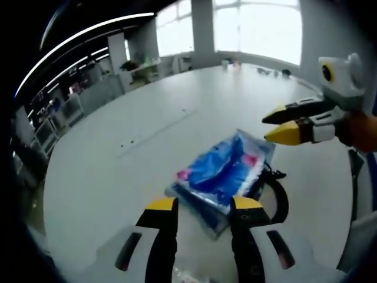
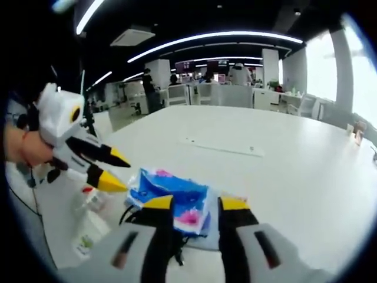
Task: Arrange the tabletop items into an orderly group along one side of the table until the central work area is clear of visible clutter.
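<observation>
In the left gripper view the left gripper (image 1: 204,206) rose from the bottom edge, its jaws parted with nothing between them; just beyond its tips, at lower centre, lay a blue plastic packet (image 1: 227,171) on the white table (image 1: 118,165), a black cable (image 1: 277,194) curling at its right; the right gripper (image 1: 273,127) entered from the upper right, jaws slightly apart, empty. In the right gripper view the packet (image 2: 174,197) sat at lower centre; small items (image 2: 88,203), too blurred to identify, lay at lower left.

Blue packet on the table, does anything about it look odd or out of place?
The blue packet lies crumpled and askew near the table's middle, partly over a black cable, rather than along one side. Nothing looks spilled or torn.
</observation>
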The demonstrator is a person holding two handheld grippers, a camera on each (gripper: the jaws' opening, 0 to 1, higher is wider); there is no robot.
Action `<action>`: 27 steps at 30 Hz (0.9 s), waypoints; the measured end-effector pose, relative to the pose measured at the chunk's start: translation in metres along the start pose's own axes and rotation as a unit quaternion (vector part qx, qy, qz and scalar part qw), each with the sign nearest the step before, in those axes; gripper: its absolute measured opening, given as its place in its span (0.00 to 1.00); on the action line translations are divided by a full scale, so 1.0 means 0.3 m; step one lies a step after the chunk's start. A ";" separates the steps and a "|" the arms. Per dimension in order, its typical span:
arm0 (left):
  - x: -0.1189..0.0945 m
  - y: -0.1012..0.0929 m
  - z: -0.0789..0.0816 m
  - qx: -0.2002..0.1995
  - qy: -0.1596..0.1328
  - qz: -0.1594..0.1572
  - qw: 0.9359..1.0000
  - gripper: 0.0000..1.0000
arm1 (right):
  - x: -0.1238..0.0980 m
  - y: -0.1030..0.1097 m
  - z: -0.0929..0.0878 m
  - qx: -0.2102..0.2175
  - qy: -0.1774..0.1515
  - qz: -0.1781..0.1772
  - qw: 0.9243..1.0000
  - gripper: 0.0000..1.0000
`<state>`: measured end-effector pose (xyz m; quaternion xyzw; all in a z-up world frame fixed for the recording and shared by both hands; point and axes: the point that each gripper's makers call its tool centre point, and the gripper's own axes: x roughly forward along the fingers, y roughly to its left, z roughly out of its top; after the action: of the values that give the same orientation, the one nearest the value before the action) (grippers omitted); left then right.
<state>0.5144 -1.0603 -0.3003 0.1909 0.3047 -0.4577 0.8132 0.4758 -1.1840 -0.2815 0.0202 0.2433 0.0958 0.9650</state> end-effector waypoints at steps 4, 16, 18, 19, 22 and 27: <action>0.007 0.007 -0.004 -0.004 0.007 0.006 1.000 0.29 | 0.019 -0.008 -0.014 0.006 0.009 -0.005 1.000 0.26; 0.027 -0.003 -0.014 -0.008 0.019 0.005 1.000 0.25 | 0.049 -0.020 -0.045 0.015 0.026 -0.013 0.999 0.26; 0.029 -0.007 -0.015 -0.011 0.020 0.003 1.000 0.24 | 0.054 -0.025 -0.049 0.015 0.029 -0.015 0.999 0.26; 0.033 -0.006 -0.016 -0.008 0.021 0.004 1.000 0.23 | 0.056 -0.027 -0.052 0.016 0.031 -0.015 0.999 0.26; 0.038 -0.010 -0.017 -0.010 0.022 0.002 1.000 0.23 | 0.061 -0.026 -0.058 0.019 0.034 -0.014 0.999 0.26; 0.048 -0.010 -0.022 -0.009 0.027 0.001 1.000 0.22 | 0.074 -0.021 -0.070 0.021 0.041 -0.014 0.999 0.25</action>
<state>0.5154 -1.0668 -0.3150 0.1966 0.3299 -0.4486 0.8070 0.4863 -1.1861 -0.3108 0.0330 0.2845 0.0781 0.9549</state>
